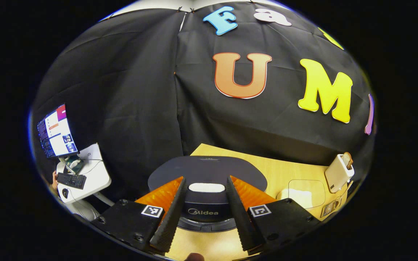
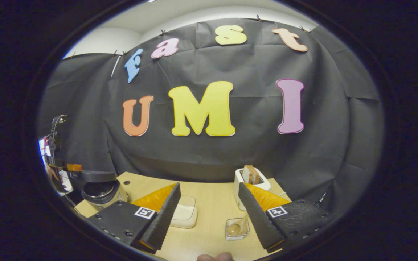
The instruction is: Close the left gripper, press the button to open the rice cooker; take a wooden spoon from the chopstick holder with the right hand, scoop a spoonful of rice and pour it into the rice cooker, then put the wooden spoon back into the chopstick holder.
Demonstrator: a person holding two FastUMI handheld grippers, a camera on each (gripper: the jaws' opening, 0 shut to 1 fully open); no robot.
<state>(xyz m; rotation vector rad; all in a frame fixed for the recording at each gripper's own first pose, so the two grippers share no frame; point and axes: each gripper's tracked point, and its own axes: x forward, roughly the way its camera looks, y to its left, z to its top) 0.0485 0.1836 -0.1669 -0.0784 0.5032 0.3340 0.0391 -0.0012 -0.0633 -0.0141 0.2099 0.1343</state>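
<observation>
Left gripper view puts my left gripper (image 1: 203, 214) right in front of the dark round rice cooker (image 1: 209, 174), its two fingers spread wide apart with the pale oblong lid button (image 1: 206, 187) sitting in the gap between them. In that view the lid lies flat and shut, yet in the right gripper view the cooker (image 2: 98, 188) off to the left seems to show its inner bowl under a raised lid — I cannot settle which from these pictures. By the spread fingers, I judge the closing and pressing step is not yet done.

My right gripper (image 2: 209, 214) also stands open, holding nothing, above the light wooden table (image 2: 209, 195). Just beyond its fingers sit a clear lidded box of white rice (image 2: 183, 214) and a small clear dish with a wooden spoon (image 2: 236, 228) resting in it. Behind them stands the white chopstick holder (image 2: 247, 185) with wooden handles poking out.

Everything is left — spoon, scoop, pour, return.
</observation>
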